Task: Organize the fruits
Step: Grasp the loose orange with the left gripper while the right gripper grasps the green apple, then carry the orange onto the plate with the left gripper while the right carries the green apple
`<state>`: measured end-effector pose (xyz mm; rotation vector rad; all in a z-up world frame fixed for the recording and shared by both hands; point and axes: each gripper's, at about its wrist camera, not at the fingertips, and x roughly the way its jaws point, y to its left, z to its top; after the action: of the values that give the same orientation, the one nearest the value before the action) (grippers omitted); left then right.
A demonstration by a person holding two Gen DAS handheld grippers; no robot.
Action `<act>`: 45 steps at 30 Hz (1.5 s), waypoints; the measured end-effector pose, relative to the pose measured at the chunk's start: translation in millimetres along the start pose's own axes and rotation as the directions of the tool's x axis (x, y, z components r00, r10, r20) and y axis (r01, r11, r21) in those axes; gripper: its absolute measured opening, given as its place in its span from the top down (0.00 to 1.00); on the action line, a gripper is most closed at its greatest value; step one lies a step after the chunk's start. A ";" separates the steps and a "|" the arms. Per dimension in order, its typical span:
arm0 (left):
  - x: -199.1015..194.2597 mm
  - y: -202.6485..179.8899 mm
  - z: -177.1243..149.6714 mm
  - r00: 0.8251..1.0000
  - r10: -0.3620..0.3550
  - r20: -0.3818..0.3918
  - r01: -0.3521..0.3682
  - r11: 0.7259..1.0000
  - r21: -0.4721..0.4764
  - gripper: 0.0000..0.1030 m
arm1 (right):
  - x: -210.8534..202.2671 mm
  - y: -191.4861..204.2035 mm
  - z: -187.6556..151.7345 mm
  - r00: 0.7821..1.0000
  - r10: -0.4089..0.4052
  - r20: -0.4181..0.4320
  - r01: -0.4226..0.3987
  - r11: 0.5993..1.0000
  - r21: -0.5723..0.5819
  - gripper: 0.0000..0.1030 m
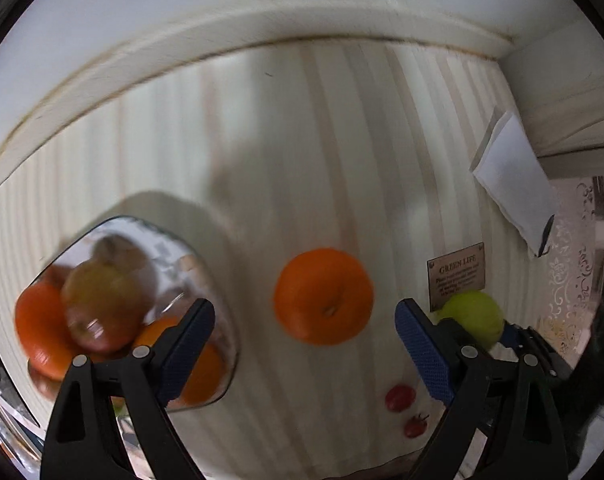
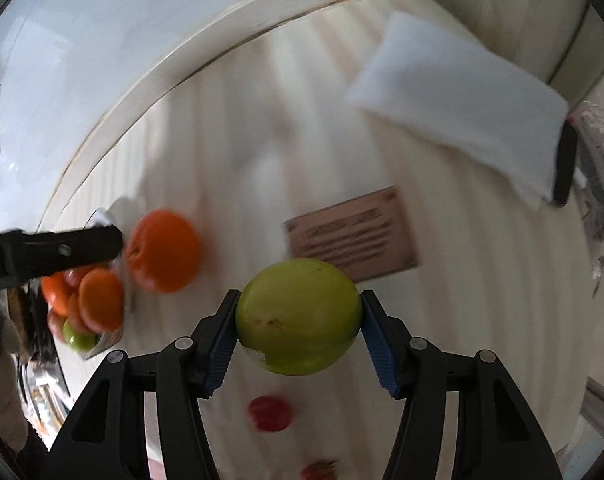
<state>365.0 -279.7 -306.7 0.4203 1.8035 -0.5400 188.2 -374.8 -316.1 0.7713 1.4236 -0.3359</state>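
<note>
My left gripper [image 1: 305,354] is open and empty above the striped table, with a loose orange [image 1: 323,295] just ahead between its fingers. A clear glass bowl [image 1: 205,276] at the left holds several oranges and an apple [image 1: 101,300]. My right gripper [image 2: 297,340] is shut on a green apple [image 2: 297,316] and holds it above the table. That apple shows at the right in the left wrist view [image 1: 476,316]. In the right wrist view the orange [image 2: 163,250] and bowl [image 2: 109,340] lie at the left.
Two small red tomatoes [image 1: 400,398] [image 1: 416,426] lie on the table near me; one shows in the right wrist view [image 2: 269,412]. A brown sign card [image 1: 456,274] and a white folded cloth [image 1: 514,184] lie at the right. The wall's skirting [image 1: 261,28] borders the far edge.
</note>
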 end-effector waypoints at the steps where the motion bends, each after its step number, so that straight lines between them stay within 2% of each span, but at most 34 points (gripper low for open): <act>1: 6.1 -4.5 3.0 1.000 0.003 -0.012 -0.003 1.000 0.008 0.10 | -0.7 -3.7 2.3 1.000 -0.003 0.001 0.003 1.000 0.005 0.40; 3: 18.1 -13.8 6.6 1.000 0.005 -0.031 -0.004 1.000 0.024 0.12 | 1.2 -3.5 4.7 1.000 -0.012 0.003 0.012 1.000 0.011 0.40; 4: 21.5 -16.5 7.3 0.999 0.006 -0.036 -0.005 1.000 0.029 0.18 | 2.7 -3.0 5.7 1.000 -0.016 0.000 0.016 1.000 0.011 0.40; 5: 25.6 -19.7 7.8 0.999 0.010 -0.041 -0.008 0.999 0.035 0.28 | 3.7 -5.7 7.7 1.000 -0.019 -0.002 0.019 1.000 0.011 0.40; 6: 29.6 -23.2 7.9 0.999 0.033 -0.041 -0.031 0.999 0.044 0.30 | 5.7 -4.3 7.5 1.000 -0.024 -0.005 0.024 1.000 0.011 0.40; 7: 30.4 -25.2 8.1 0.998 0.054 -0.028 -0.052 0.997 0.053 0.39 | 6.7 -4.2 9.1 1.000 -0.026 -0.007 0.026 1.000 0.009 0.40; 8: 30.7 -26.5 8.0 0.997 0.070 -0.012 -0.069 0.996 0.062 0.41 | 7.4 -2.4 8.8 1.000 -0.029 -0.005 0.029 1.000 0.004 0.40; 13: 33.4 -30.6 8.4 0.998 0.066 -0.007 -0.065 0.995 0.072 0.40 | 7.9 0.8 15.8 0.999 -0.045 -0.001 0.045 0.999 -0.015 0.40; 16: 35.0 -27.7 9.3 0.999 0.054 0.004 -0.054 0.998 0.040 0.41 | 8.9 1.5 21.3 0.998 -0.056 0.003 0.056 0.998 -0.027 0.40; 21: 15.1 -26.1 -3.9 0.995 0.056 0.088 -0.058 0.998 0.025 0.43 | 5.3 5.0 22.6 0.998 -0.067 0.004 0.067 0.996 -0.056 0.40; 24: -6.9 -19.9 -16.9 0.991 0.017 0.134 -0.018 1.000 0.001 0.45 | -4.2 10.4 19.6 0.998 -0.058 0.011 0.059 0.995 -0.075 0.40; 25: -15.7 -15.5 -21.9 0.989 -0.005 0.147 0.007 1.000 -0.012 0.48 | -7.6 14.3 19.1 0.998 -0.053 0.015 0.054 0.995 -0.083 0.40; 26: -23.2 -11.2 -27.4 0.987 -0.025 0.159 0.029 0.999 -0.020 0.66 | -10.5 17.4 17.9 0.999 -0.049 0.017 0.051 0.995 -0.090 0.40; 27: -33.0 -6.2 -32.2 0.984 -0.043 0.175 0.049 0.998 -0.027 0.73 | -14.5 23.0 17.9 0.999 -0.041 0.021 0.043 0.994 -0.100 0.40; 32: -60.1 22.6 -47.2 0.974 -0.061 0.219 0.080 0.994 -0.077 0.70 | -21.9 58.1 19.4 0.999 -0.034 0.032 0.040 0.982 -0.183 0.40; 36: -53.0 50.4 -44.2 0.974 -0.129 0.189 0.159 0.975 -0.158 0.67 | -15.3 71.3 21.5 1.000 -0.017 0.016 0.020 0.982 -0.188 0.40; 38: -50.1 57.0 -36.0 0.971 -0.158 0.182 0.191 0.964 -0.183 0.59 | -14.5 71.3 21.3 1.000 -0.008 0.021 0.012 0.984 -0.176 0.40; 42: -44.1 48.8 -5.4 0.967 -0.188 0.174 0.221 0.955 -0.198 0.53 | -9.7 63.8 22.7 1.000 0.013 0.025 -0.009 0.991 -0.131 0.40; 45: -30.8 31.8 17.8 0.973 -0.186 0.135 0.206 0.965 -0.160 0.45 | -8.9 54.4 26.7 1.000 0.010 0.029 -0.007 0.994 -0.109 0.40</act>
<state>405.0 -263.6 -286.3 0.0875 1.7695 -0.5278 241.8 -355.1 -293.6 0.6803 1.3993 -0.2596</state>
